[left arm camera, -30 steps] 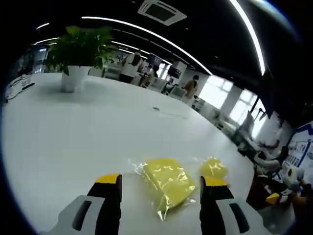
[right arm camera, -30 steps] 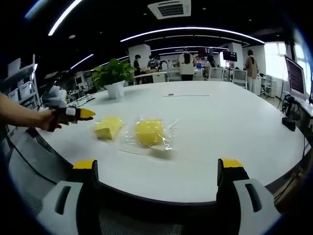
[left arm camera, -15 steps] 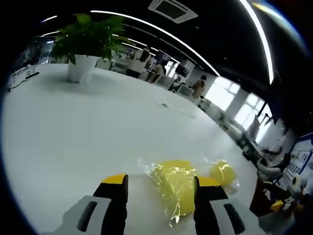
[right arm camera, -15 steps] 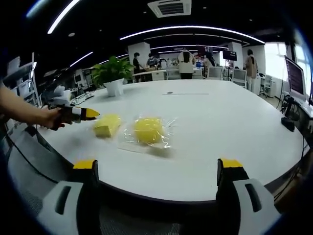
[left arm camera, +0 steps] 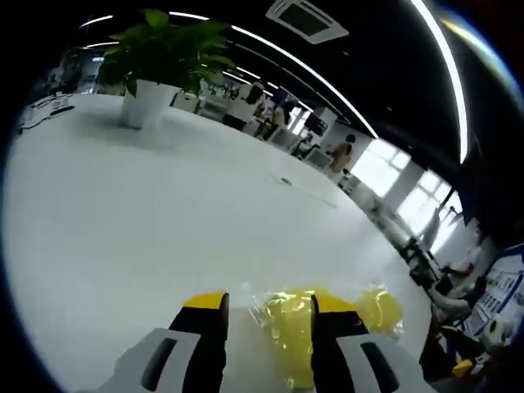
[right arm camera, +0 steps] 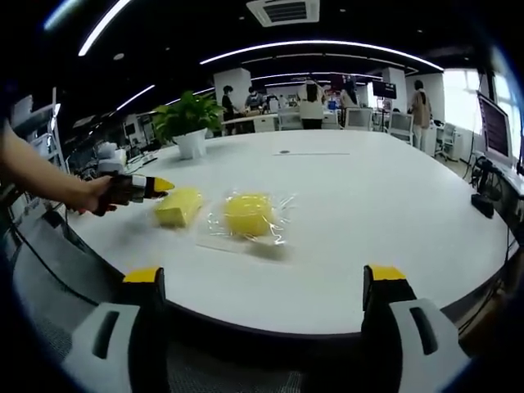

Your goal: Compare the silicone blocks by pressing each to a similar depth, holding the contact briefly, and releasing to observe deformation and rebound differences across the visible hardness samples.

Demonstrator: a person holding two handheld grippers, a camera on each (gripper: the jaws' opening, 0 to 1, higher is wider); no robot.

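Observation:
Two yellow silicone blocks in clear wrap lie on the white table (right arm camera: pixel 385 205). The rectangular block (right arm camera: pixel 178 206) is on the left and the rounder block (right arm camera: pixel 248 214) lies just right of it. In the left gripper view the rectangular block (left arm camera: pixel 286 332) shows between my left gripper's (left arm camera: pixel 268 304) yellow-tipped jaws, which stand partly apart over it; the rounder block (left arm camera: pixel 381 309) lies beyond to the right. In the right gripper view the left gripper (right arm camera: pixel 151 186) reaches the rectangular block's left end. My right gripper (right arm camera: pixel 264 274) hangs wide open off the table's near edge, holding nothing.
A potted plant (left arm camera: pixel 151 70) stands far back on the table (left arm camera: pixel 123 213), also seen as the plant (right arm camera: pixel 190 127). A person's hand (right arm camera: pixel 90 196) holds the left gripper. People, desks and chairs fill the office behind. A thin cable (right arm camera: pixel 315 155) lies on the far tabletop.
My left gripper has moved forward over the rectangular block and its jaws have drawn closer together. The right gripper has stayed still and wide open.

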